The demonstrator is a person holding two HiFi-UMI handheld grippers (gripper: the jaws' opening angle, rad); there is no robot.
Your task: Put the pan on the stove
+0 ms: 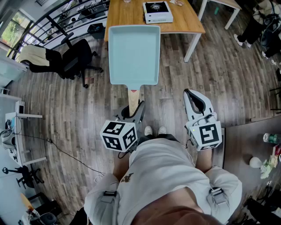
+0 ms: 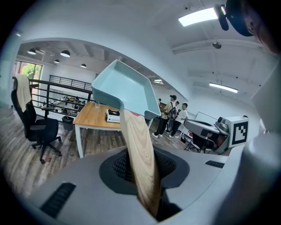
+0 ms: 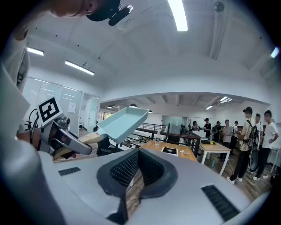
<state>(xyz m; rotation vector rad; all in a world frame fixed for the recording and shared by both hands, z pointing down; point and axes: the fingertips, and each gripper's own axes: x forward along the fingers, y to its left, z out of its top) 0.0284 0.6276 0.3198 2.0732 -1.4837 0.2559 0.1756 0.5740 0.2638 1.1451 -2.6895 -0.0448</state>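
Note:
A pale blue rectangular pan (image 1: 134,52) hangs in the air over the wood floor, level, its wooden handle (image 1: 134,97) pointing back at me. My left gripper (image 1: 136,110) is shut on that handle, which runs between the jaws in the left gripper view (image 2: 141,167). The white stove (image 1: 157,12) sits on the wooden table (image 1: 189,19) just beyond the pan's far edge. My right gripper (image 1: 189,92) is held to the right of the pan, jaws together with nothing in them. The right gripper view shows the pan (image 3: 123,122) to its left and the stove (image 3: 170,150) ahead.
A black office chair (image 1: 75,57) with a cream jacket stands left of the pan. The table's white leg (image 1: 193,43) reaches down at the right. Several people (image 3: 252,140) stand far right. A dark desk corner with a bottle (image 1: 271,138) lies at my right.

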